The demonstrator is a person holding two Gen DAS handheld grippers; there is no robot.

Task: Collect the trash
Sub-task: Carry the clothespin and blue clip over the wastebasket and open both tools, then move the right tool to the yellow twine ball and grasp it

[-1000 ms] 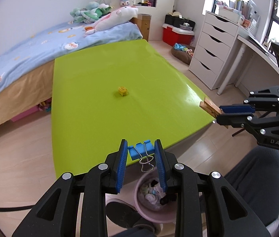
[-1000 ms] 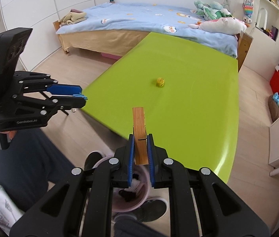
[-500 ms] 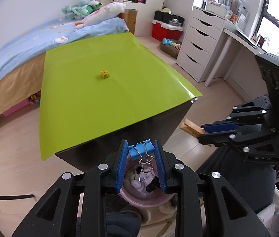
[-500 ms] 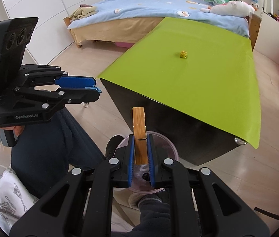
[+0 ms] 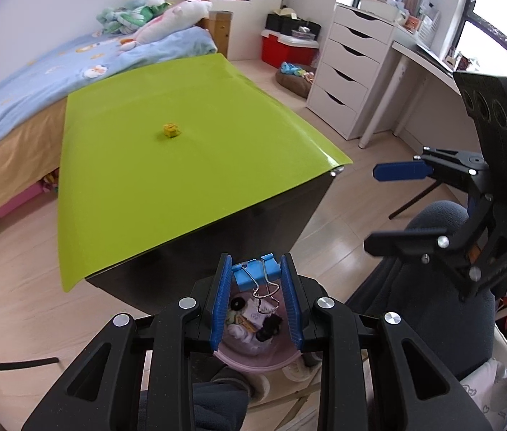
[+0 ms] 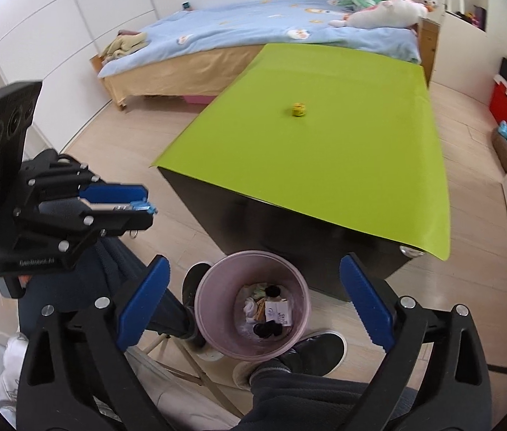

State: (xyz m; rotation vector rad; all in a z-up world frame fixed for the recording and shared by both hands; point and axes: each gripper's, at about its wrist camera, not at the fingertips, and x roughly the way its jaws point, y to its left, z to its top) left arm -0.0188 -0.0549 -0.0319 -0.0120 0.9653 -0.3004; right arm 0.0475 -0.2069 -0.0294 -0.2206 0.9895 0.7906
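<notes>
My left gripper is shut on a blue binder clip, held over the pink trash bin; the right wrist view shows the same gripper to the left of the bin. My right gripper hangs above the bin with its jaws opening wide and nothing between them. A wooden clothespin lies among the trash inside the bin. A small yellow crumpled piece sits in the middle of the green table.
The bin stands on the floor against the table's dark front side, between a person's shoes and dark-trousered legs. A bed lies behind the table. White drawers and a red box stand at the right.
Both grippers came back off the table edge to above the bin. The right gripper opened and let go of the wooden clothespin, which now lies in the bin. The left still holds the clip.
</notes>
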